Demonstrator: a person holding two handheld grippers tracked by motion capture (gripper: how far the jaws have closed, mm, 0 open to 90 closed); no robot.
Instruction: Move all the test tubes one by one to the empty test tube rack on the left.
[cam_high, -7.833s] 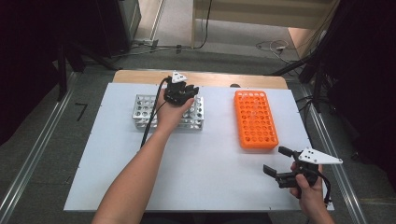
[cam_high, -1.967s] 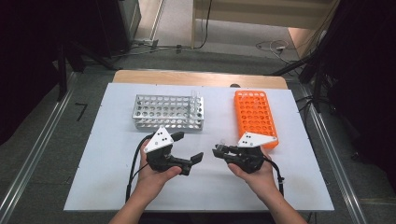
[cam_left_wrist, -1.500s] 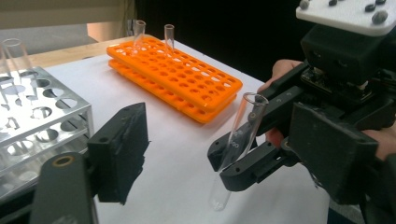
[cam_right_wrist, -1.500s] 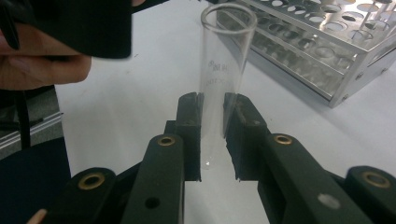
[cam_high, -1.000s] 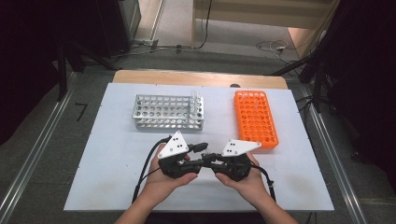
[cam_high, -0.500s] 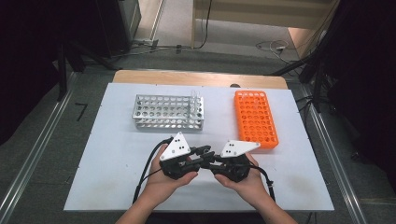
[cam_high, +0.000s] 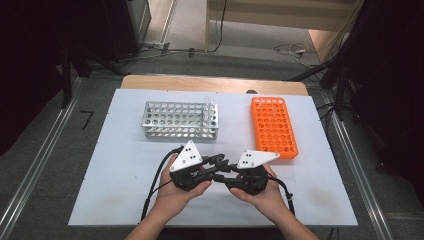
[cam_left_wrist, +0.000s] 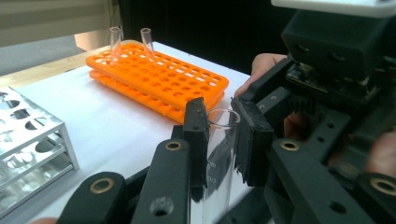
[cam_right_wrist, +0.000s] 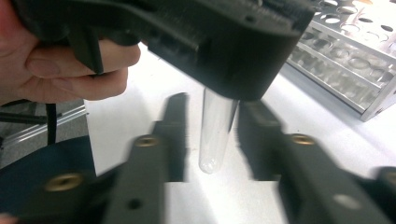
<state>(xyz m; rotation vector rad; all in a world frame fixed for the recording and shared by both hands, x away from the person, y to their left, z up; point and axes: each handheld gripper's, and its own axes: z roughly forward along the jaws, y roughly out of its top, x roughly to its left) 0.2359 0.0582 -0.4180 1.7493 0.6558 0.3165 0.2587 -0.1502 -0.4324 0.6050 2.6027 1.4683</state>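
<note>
Handover of a glass tube (cam_left_wrist: 219, 154) near the front edge of the table (cam_high: 120, 175), midway along it. My left claw (cam_left_wrist: 218, 140) is clenched on the tube just under its open rim, the pads pressing both sides; the tube hangs upright with its rounded bottom (cam_right_wrist: 208, 165) clear of the table top. My right claw (cam_right_wrist: 210, 140) has just been opening: its jaws stand either side of the tube's lower part, with a gap on each side, so it is released and bears no weight.

Risk, as I judge it: the grip sits high on smooth glass, so the tube could swing or slide down between the pads if I tilt the left claw. The open right jaws are still around the tube; drawing them back crookedly could knock its lower end and lever it loose. Squeezing harder could crack the thin rim.

Count: two claws, one in each hand; one tube in hand; two tubes (cam_left_wrist: 115, 39) standing at the far end of the one orange rack (cam_high: 274, 127); one metal rack (cam_high: 180, 120) toward the far left of the table, with what look like clear tubes at its right end, too faint to count
</note>
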